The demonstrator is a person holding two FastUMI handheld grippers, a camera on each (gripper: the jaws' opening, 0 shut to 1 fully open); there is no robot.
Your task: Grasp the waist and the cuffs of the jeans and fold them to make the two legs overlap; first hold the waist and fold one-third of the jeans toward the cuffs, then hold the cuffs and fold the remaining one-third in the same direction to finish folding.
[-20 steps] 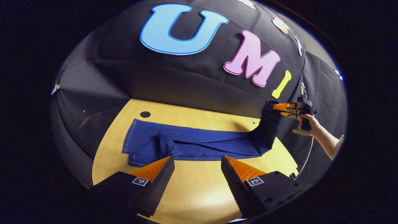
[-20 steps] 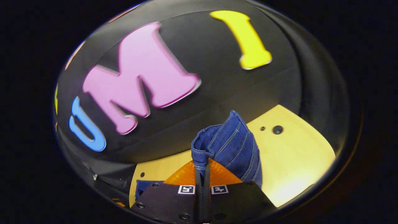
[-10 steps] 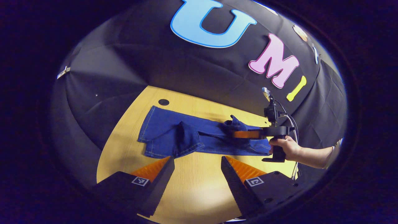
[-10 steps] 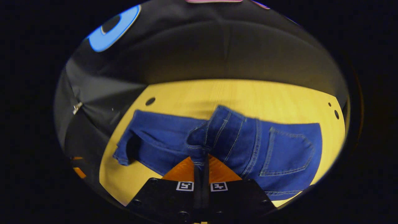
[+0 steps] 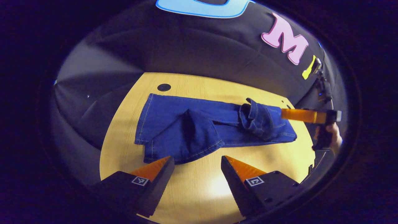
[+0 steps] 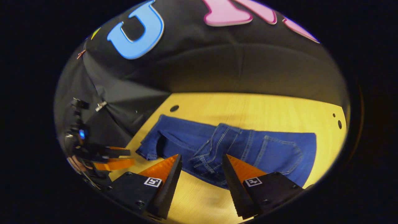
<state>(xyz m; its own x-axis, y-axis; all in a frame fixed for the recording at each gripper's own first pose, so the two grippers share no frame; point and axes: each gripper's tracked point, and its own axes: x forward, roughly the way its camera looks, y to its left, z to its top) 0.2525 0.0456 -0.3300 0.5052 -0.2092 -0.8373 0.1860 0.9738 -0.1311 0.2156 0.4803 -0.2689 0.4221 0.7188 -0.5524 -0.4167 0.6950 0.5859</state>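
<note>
Two folds look done — the legs lie one on top of the other, and the waist (image 6: 217, 140) end is laid over toward the cuffs. The jeans (image 5: 199, 124) lie flat across the middle of the table (image 5: 199, 193), in a long strip. In the right gripper view the back pocket (image 6: 281, 155) faces up on the folded part, and the waist edge sits a bit bunched, not smooth.

The right gripper (image 6: 200, 169) has its jaws wide apart and holds nothing; the waist edge lies just past its tips. The left gripper (image 5: 196, 168) is also wide apart and holds nothing, hanging over bare table just in front of the cuffs (image 5: 144, 137). One cuff has a flap turned over.

One fold is left, I think — the cuffs must be picked up and laid the same way over the rest. The bunched waist may need a pat first, or the pile could end up lumpy.
</note>
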